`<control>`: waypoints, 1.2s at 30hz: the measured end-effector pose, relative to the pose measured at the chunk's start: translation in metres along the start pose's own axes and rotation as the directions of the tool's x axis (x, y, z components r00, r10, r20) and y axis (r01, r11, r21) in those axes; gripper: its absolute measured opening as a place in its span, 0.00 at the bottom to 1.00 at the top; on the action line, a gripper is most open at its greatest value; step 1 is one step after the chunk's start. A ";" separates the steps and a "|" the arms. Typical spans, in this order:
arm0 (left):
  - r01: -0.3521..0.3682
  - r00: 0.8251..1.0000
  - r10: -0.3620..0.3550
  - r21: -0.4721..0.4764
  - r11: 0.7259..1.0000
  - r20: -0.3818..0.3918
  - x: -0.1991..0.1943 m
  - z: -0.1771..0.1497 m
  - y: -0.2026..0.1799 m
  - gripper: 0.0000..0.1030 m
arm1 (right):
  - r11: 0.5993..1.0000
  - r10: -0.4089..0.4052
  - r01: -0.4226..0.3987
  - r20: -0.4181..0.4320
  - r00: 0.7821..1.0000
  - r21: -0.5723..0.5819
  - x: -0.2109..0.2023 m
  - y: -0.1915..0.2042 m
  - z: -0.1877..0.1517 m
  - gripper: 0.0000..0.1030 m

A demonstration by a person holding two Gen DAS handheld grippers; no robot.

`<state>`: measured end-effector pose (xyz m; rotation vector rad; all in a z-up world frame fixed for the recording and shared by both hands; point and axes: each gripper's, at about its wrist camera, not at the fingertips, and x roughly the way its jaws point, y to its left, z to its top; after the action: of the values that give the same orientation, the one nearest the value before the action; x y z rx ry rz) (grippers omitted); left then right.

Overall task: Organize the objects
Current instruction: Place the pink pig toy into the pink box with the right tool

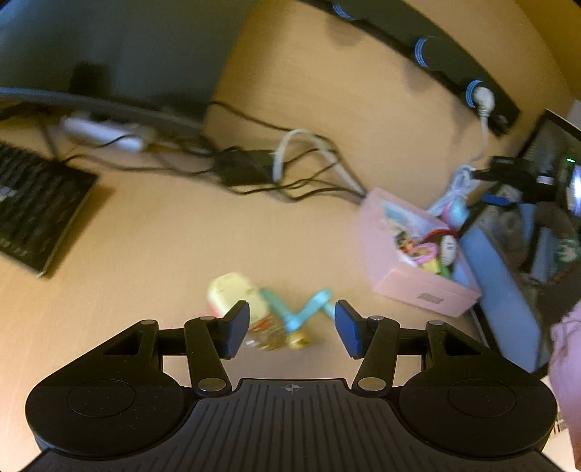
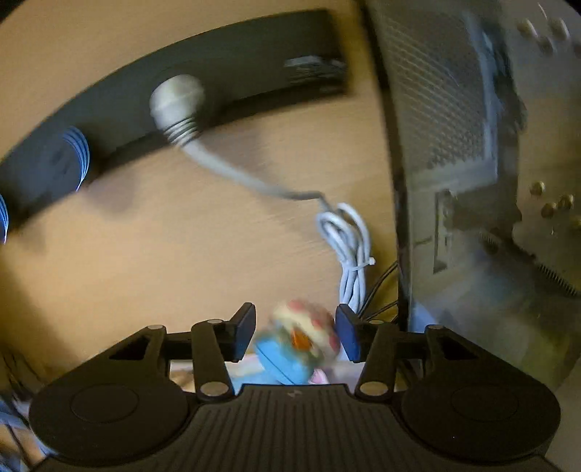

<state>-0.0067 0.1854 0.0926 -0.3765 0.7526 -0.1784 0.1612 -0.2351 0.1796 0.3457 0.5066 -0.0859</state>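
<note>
- Toys (image 1: 276, 316) sit on the tabletop (image 1: 163, 236) between the left gripper (image 1: 292, 326) jaws, which stand apart; a blurry grab could miss.
- Right gripper (image 2: 296, 334) jaws stand apart around a round toy (image 2: 301, 341); it may drop.

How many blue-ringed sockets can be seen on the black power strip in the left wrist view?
3 sockets on the black power strip: one at the picture's top edge, one in the middle, one near the right end with the white plug in it. More may lie outside the frame.

Both grippers, left gripper (image 1: 292, 328) and right gripper (image 2: 295, 334), were matte black, with ribbed bases, round side discs, silver pivot screws and dark blue pads (image 1: 238, 328).
</note>
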 end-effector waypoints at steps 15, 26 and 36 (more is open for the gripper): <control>-0.072 0.991 0.075 0.031 0.997 -0.106 0.037 -0.008 -0.021 0.55 | 0.988 0.070 -0.078 -0.060 0.996 -0.134 -0.083 -0.013 -0.071 0.79; -0.190 0.980 0.191 0.034 0.981 -0.051 0.059 0.016 -0.030 0.55 | 0.913 0.124 -0.225 -0.295 0.947 -0.341 -0.119 0.005 -0.196 0.79; -0.332 0.938 0.325 -0.041 0.942 -0.120 0.095 0.011 -0.003 0.56 | 0.892 0.097 -0.224 -0.316 0.944 -0.394 -0.136 0.003 -0.212 0.84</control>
<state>0.0692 0.1579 0.0411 -0.2942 0.9218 0.1408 -0.0546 -0.1596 0.0732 -0.0343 0.7672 0.2419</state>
